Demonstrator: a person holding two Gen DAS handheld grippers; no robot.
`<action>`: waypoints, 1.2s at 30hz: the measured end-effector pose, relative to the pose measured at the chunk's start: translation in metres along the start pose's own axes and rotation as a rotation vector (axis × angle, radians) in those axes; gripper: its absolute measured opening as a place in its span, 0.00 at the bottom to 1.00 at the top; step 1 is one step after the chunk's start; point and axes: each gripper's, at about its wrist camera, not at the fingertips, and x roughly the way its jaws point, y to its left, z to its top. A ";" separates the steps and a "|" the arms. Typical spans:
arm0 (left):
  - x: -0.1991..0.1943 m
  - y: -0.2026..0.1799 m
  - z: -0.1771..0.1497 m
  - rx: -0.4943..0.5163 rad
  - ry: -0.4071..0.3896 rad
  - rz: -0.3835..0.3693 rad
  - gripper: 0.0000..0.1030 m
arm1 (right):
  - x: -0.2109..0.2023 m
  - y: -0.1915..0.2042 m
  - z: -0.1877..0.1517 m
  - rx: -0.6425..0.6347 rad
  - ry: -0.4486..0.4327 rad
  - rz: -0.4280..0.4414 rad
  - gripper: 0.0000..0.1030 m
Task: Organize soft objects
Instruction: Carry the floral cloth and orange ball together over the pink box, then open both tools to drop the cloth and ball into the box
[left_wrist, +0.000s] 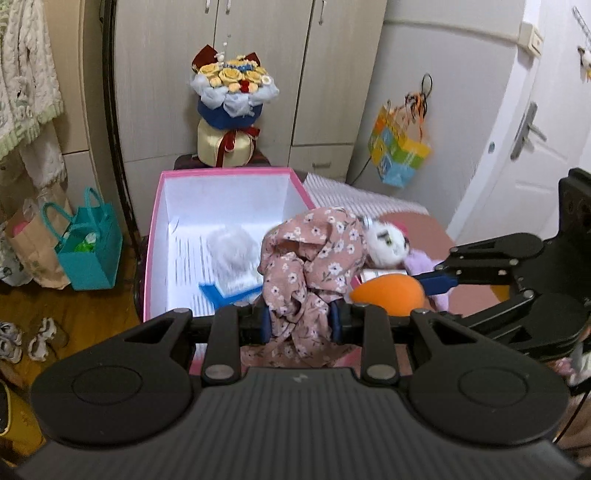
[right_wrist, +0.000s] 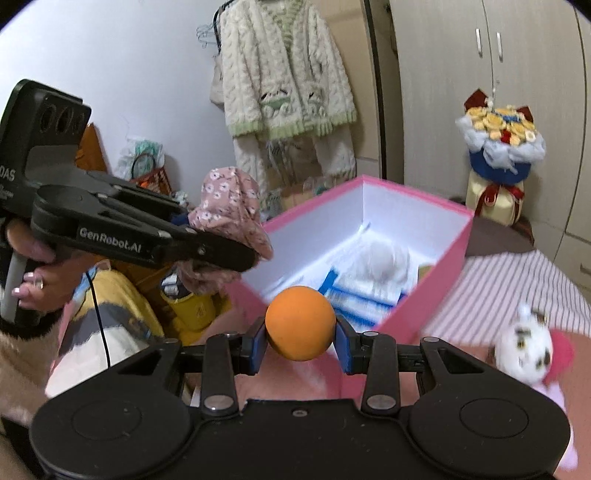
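- Left gripper, blue pads clamped tight on a bunched, thin pink floral cloth, crumpled and draping, held at the near right corner of the pink box.
- Right gripper, pads pressed on both sides of a smooth, matte orange foam ball, held just before the box's near pink wall.
- Box: rectangular card, pink outside, white inside; fluffy white ball and blue-and-white striped items within, blurred.
- White plush toy, fuzzy with dark markings, lying on the bed to the right of the box; striped bedding beneath.
- "GenRobot.AI" in white on the left gripper's black arm.
- Cream knitted cardigan hanging behind.
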 end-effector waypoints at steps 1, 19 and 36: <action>0.006 0.004 0.004 -0.002 -0.004 -0.002 0.27 | 0.005 -0.003 0.004 0.001 -0.007 -0.005 0.42; 0.127 0.076 0.055 -0.045 0.038 0.155 0.27 | 0.118 -0.066 0.074 -0.106 0.048 -0.179 0.42; 0.170 0.086 0.065 0.021 0.043 0.311 0.59 | 0.190 -0.107 0.090 -0.109 0.191 -0.192 0.49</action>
